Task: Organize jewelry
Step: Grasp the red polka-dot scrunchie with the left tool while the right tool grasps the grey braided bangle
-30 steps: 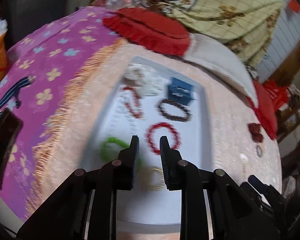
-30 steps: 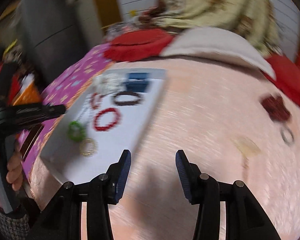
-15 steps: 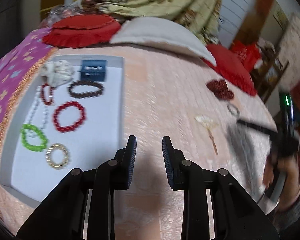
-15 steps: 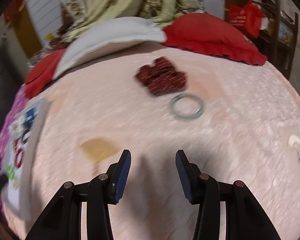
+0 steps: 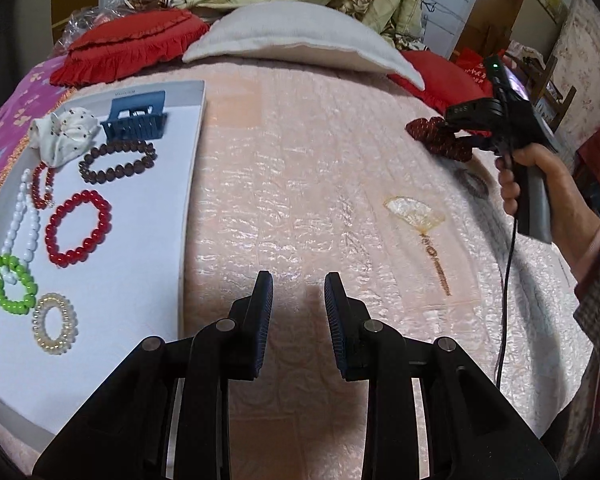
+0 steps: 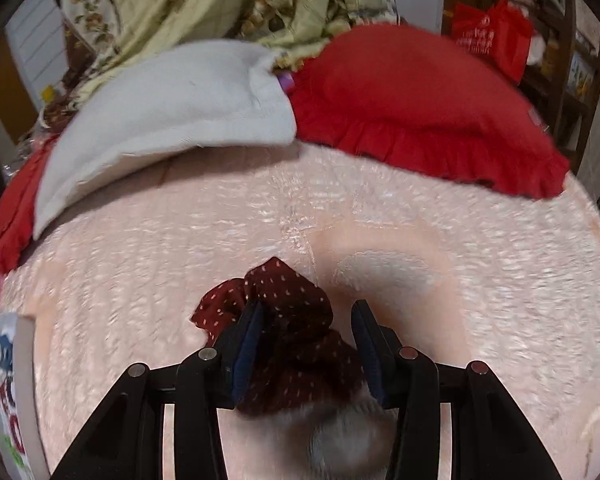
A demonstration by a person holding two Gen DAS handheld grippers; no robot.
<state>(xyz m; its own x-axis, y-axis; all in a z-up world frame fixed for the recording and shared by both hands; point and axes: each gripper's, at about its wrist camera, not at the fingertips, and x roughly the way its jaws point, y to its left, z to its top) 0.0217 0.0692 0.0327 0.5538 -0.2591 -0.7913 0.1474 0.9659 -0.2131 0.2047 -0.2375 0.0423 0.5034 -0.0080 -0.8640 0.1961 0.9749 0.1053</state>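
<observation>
A white tray lies on the left of the pink bedspread. On it are a red bead bracelet, a brown bead bracelet, a green bead bracelet, a clear coil hair tie, a white bead string, a white scrunchie and a blue claw clip. My left gripper is open and empty over the bedspread. My right gripper is open, its fingers straddling a dark red dotted scrunchie on the bed. The right gripper also shows in the left wrist view.
A fan-shaped hair stick and a grey ring lie on the bedspread right of centre. A white pillow and red frilled cushions lie at the back. A purple flowered blanket lies at the far left.
My left gripper swung right from over the tray to the bare bedspread. My right gripper moved right and forward, and its open fingers now sit around the dark red scrunchie.
</observation>
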